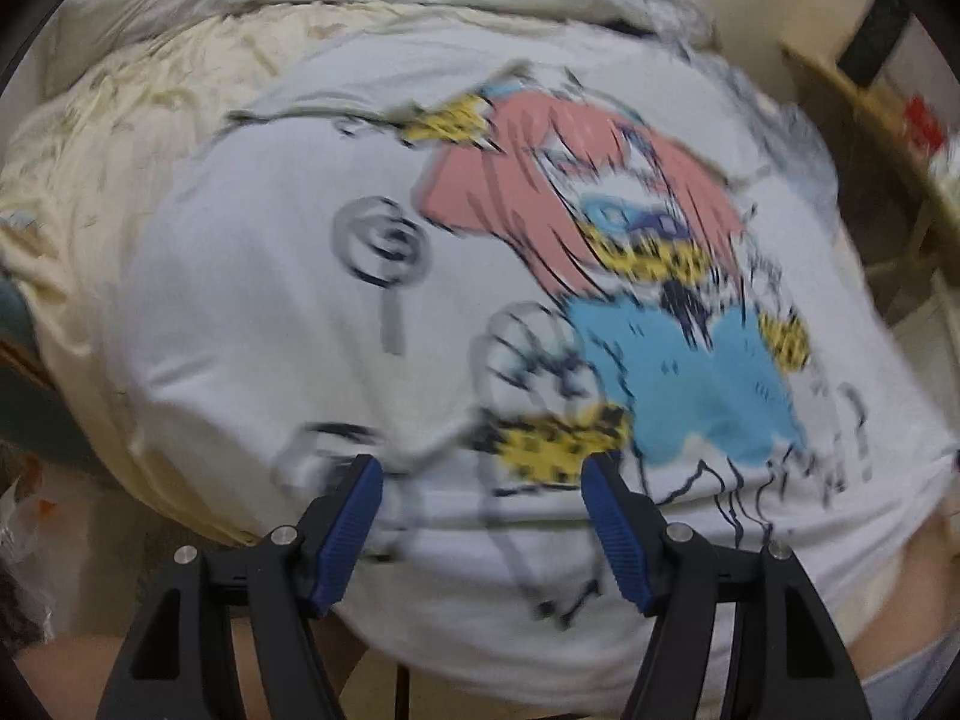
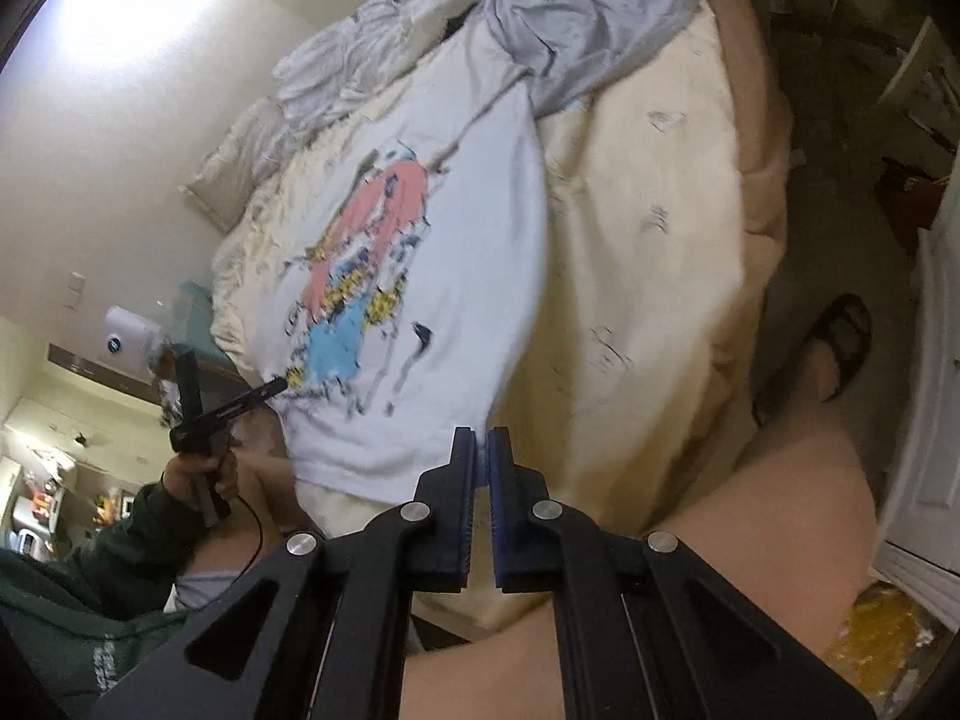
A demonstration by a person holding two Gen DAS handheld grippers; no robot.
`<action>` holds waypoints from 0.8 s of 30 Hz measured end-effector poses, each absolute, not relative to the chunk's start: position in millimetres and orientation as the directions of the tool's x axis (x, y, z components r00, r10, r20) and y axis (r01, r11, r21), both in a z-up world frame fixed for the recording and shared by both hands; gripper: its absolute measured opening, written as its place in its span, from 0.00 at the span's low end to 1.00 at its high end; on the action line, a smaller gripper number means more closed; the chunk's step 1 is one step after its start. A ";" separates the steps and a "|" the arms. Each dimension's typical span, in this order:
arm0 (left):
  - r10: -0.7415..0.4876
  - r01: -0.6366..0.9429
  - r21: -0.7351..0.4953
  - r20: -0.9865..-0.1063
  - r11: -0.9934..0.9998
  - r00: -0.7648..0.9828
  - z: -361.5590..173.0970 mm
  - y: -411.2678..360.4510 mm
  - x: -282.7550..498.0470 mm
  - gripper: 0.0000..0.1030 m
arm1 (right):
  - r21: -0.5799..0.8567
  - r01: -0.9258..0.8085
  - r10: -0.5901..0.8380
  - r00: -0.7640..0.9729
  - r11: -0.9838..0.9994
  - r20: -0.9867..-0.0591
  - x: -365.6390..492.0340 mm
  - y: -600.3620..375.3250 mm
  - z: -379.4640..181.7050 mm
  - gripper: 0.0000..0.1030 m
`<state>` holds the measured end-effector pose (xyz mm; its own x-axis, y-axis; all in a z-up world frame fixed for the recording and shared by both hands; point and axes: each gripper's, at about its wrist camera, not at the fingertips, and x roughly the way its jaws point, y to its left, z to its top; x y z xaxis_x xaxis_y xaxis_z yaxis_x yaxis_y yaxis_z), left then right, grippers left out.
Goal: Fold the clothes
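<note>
We note the white printed T-shirt (image 2: 456, 276) flat on the cream-quilted bed (image 2: 648, 228), long axis toward the far grey clothes heap (image 2: 576, 24), hem nearest us, right tongs (image 2: 481, 438) pinching that hem, left tongs (image 1: 483, 471) wide apart, empty, print blurred.

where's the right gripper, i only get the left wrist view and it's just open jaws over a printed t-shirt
observer: the right gripper is shut on the near corner of the white printed T-shirt, at the edge of the cream bedspread.
operator: and where's my left one from there
observer: the left gripper points at the shirt's other lower corner; whether it touches, I cannot tell.
</note>
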<state>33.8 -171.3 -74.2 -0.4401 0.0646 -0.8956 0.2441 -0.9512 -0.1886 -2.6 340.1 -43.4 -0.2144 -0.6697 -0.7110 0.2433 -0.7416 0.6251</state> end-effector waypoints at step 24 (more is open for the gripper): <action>0.294 -0.024 -0.319 -0.838 -0.947 -0.460 -117.9 -327.8 47.9 0.67 | 0.569 0.232 -0.603 -0.119 -0.789 -0.789 -29.5 282.9 -51.6 0.04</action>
